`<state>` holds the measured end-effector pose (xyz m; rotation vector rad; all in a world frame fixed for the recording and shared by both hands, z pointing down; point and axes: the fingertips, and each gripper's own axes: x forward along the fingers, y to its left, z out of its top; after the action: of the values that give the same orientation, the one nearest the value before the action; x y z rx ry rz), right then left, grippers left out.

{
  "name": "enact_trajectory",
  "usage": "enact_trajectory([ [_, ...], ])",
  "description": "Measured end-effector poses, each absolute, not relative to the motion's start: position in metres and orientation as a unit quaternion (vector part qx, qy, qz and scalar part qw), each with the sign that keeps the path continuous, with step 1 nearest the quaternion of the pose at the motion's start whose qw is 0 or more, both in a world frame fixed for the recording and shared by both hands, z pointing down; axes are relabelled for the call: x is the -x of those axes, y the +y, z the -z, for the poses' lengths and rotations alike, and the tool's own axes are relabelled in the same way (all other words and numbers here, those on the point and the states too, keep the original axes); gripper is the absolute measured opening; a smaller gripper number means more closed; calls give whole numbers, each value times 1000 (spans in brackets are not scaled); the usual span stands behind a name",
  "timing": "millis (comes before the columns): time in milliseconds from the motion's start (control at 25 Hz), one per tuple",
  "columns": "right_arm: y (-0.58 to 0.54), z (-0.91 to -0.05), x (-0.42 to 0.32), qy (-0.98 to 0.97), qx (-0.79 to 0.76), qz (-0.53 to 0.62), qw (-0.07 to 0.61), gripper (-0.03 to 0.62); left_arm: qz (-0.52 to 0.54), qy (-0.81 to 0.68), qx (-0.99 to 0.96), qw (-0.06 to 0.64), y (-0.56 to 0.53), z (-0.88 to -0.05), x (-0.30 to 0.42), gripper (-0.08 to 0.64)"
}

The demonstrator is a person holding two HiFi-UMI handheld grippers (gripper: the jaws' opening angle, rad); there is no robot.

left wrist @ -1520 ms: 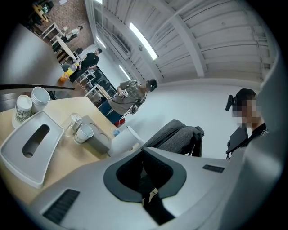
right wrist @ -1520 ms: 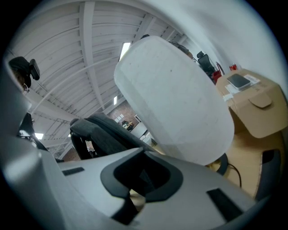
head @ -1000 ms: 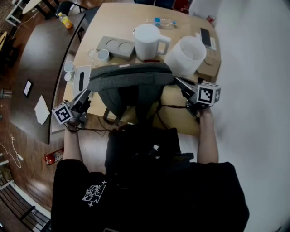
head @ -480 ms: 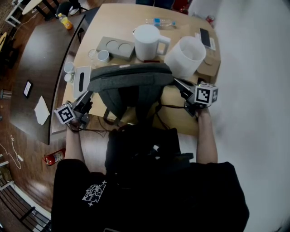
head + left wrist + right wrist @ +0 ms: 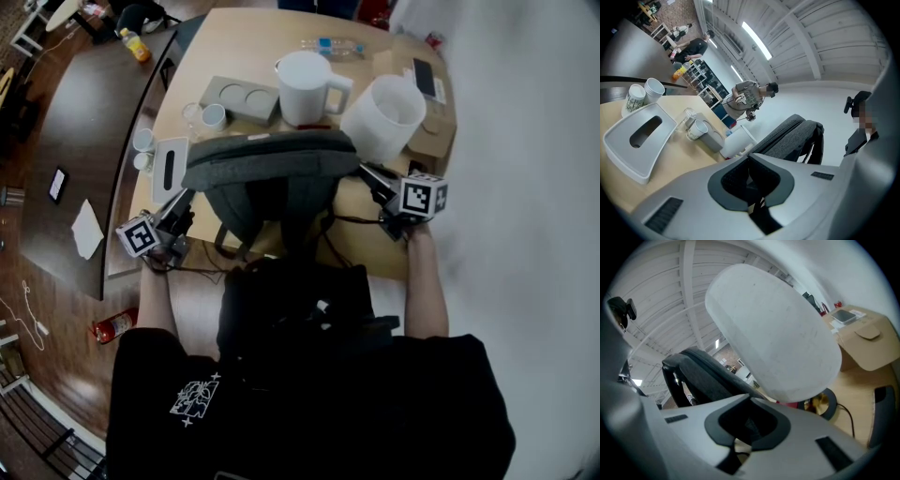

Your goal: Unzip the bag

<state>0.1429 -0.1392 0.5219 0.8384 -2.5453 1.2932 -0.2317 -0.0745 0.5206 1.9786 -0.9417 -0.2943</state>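
A grey backpack [image 5: 272, 169] lies across the wooden table [image 5: 246, 42], its black straps hanging toward me. My left gripper [image 5: 184, 199] is shut, its tip against the bag's left end. My right gripper [image 5: 366, 172] is also shut and meets the bag's right end. In the left gripper view the closed jaws [image 5: 750, 159] point at the grey bag [image 5: 787, 136] just beyond them. In the right gripper view the shut jaws [image 5: 749, 404] sit beside the bag [image 5: 701, 373]. Whether either pair pinches a zipper pull or fabric is hidden.
Behind the bag stand a white jug [image 5: 305, 86], a white bucket [image 5: 384, 112] and a grey holder with round holes [image 5: 239, 97]. A white slotted tray [image 5: 170, 167] lies left of the bag. Cups [image 5: 214, 114], a water bottle [image 5: 328, 44] and a phone [image 5: 425, 77] sit further back.
Both grippers have edged slightly inward toward the bag's ends. The bag and the other things have stayed put.
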Motion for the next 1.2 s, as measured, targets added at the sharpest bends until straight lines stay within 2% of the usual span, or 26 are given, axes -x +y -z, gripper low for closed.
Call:
enact_trajectory([
  [600, -139, -526, -140, -852, -279, -436, 79, 9, 126, -381, -796, 453, -74, -526, 231, 2],
  [1000, -137, -522, -138, -864, -288, -400, 99, 34, 114, -403, -808, 414, -74, -508, 226, 9],
  [1200, -138, -521, -148, -868, -300, -383, 98, 37, 114, -424, -810, 389, -74, -499, 229, 47],
])
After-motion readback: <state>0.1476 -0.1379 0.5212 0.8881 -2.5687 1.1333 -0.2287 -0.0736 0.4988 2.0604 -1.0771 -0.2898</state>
